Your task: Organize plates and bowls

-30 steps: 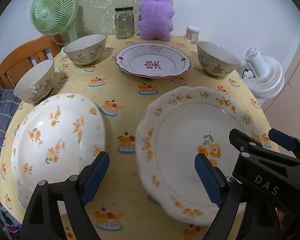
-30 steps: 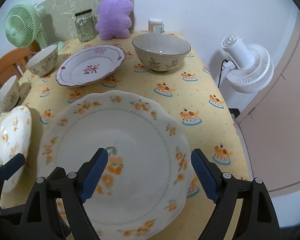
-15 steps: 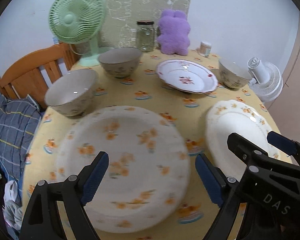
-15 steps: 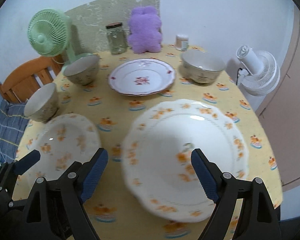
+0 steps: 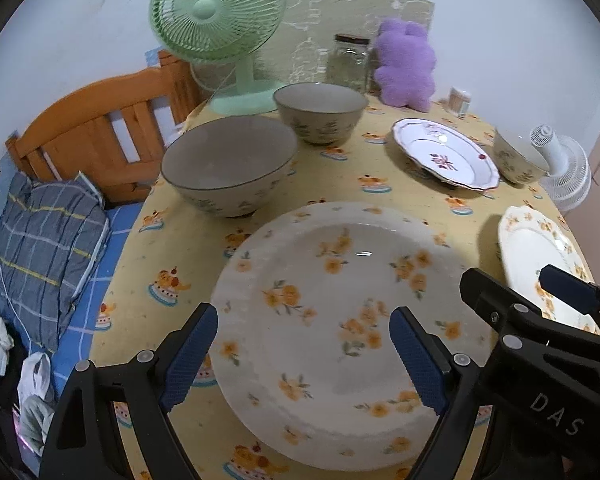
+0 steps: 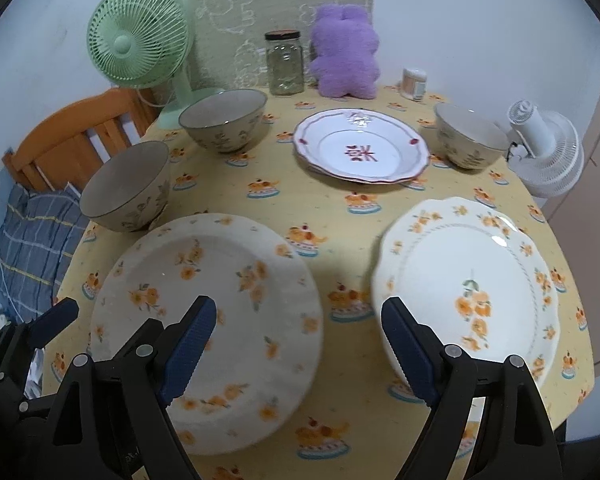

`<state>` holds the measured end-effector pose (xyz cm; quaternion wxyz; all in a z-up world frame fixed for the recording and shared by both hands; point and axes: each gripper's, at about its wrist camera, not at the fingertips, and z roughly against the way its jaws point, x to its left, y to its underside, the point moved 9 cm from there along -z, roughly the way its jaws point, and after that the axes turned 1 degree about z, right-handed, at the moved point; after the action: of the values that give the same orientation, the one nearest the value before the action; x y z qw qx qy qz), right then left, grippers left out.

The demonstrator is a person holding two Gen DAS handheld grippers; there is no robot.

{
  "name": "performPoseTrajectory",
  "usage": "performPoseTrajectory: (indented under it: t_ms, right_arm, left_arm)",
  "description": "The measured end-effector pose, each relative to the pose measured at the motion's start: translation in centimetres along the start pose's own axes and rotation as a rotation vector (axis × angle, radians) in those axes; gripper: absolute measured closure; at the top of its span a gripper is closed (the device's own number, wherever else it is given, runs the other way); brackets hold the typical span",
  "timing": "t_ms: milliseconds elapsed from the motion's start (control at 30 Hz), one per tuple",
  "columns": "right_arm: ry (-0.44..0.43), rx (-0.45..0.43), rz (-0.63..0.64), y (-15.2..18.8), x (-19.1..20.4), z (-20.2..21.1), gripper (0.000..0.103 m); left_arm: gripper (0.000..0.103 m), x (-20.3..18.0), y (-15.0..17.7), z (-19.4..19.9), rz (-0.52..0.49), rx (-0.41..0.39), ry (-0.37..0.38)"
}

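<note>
In the left wrist view, the left gripper [image 5: 302, 354] stood wide apart at the bottom of the frame, holding nothing, with the orange-flowered plate [image 5: 340, 272] lying flat on the yellow tablecloth [image 5: 172, 248] between and beyond its blue pads. At the lower right, the right gripper [image 5: 540, 300] reached in over the edge of the scalloped plate [image 5: 536, 248]. A large bowl [image 5: 228, 166] sat left of centre, a second bowl [image 5: 320, 112] behind it, and the red-patterned plate [image 5: 446, 154] with a third bowl [image 5: 516, 160] at the upper right. A green fan [image 5: 218, 24] stood at the top.

In the right wrist view, the right gripper [image 6: 294, 354] was likewise spread wide and held nothing, framing the gap between the orange-flowered plate [image 6: 208, 304] at lower left and the scalloped plate [image 6: 468, 284] at lower right, the two plates apart. The left gripper [image 6: 40, 332] showed at the lower left edge. The red-patterned plate [image 6: 360, 150] lay upper centre, with bowls at left [image 6: 126, 184], upper left [image 6: 222, 120] and upper right [image 6: 470, 140].
</note>
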<state>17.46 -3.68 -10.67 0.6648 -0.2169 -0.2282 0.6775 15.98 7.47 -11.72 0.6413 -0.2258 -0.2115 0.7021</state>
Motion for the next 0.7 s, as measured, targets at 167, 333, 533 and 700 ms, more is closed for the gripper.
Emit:
performPoseTrajectory:
  t_ms: [167,333,533,700]
  right_arm:
    - [-0.019,0.037,0.006,0.0,1.2,-2.3,0.023]
    - [-0.023,0.100,0.020,0.6,1.6,-4.6,0.029]
    - [-0.010,0.142,0.035,1.1,1.8,-6.3,0.033]
    - [-0.014,0.163,0.026,1.0,1.7,-7.2,0.034]
  left_arm:
    - [0.017,1.0,0.0,-1.9,-0.005,0.024,-0.043]
    - [0.024,2.7,1.1,-3.5,0.055,0.085,-0.097]
    - [0.036,3.3,1.7,-4.9,0.068,0.132,-0.107]
    - [0.035,3.2,1.5,-5.0,0.056,0.122,-0.110]
